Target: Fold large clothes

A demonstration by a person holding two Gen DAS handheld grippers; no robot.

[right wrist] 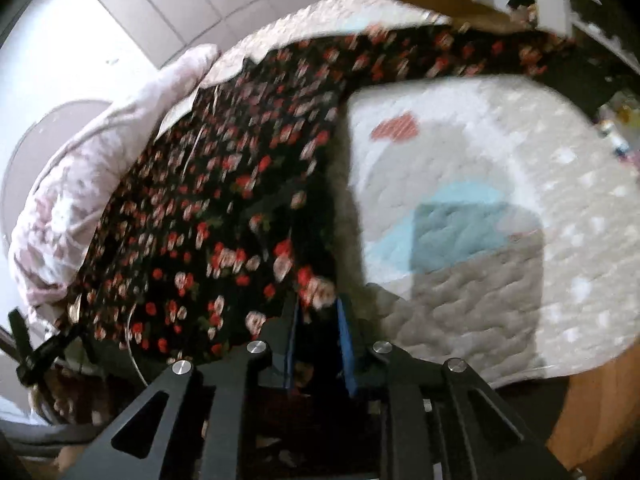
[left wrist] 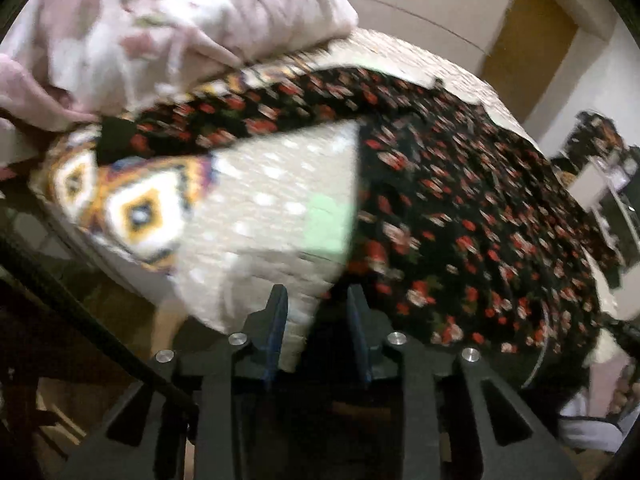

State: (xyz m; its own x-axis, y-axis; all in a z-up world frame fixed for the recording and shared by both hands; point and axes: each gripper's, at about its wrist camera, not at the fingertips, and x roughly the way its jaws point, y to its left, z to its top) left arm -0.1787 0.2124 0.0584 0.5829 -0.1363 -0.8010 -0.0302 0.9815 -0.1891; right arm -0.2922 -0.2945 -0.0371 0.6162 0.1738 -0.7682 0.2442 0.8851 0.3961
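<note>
1. Landmark first: the floral dress [left wrist: 460, 208] lies spread on the quilted bed [right wrist: 500, 300]; everything below sits relative to it.
2. Left of the dress, a pink duvet [left wrist: 140, 32] is bunched, probably pushed aside to leave you folding room.
3. Your left gripper [left wrist: 318, 312] sits at the dress's near hem, jaws narrowed; blur hides whether cloth is pinched.
4. Your right gripper [right wrist: 318, 312] meets the hem's right corner, fabric apparently caught between its jaws.
5. Dress's long axis runs away from you, hem nearest.
</note>
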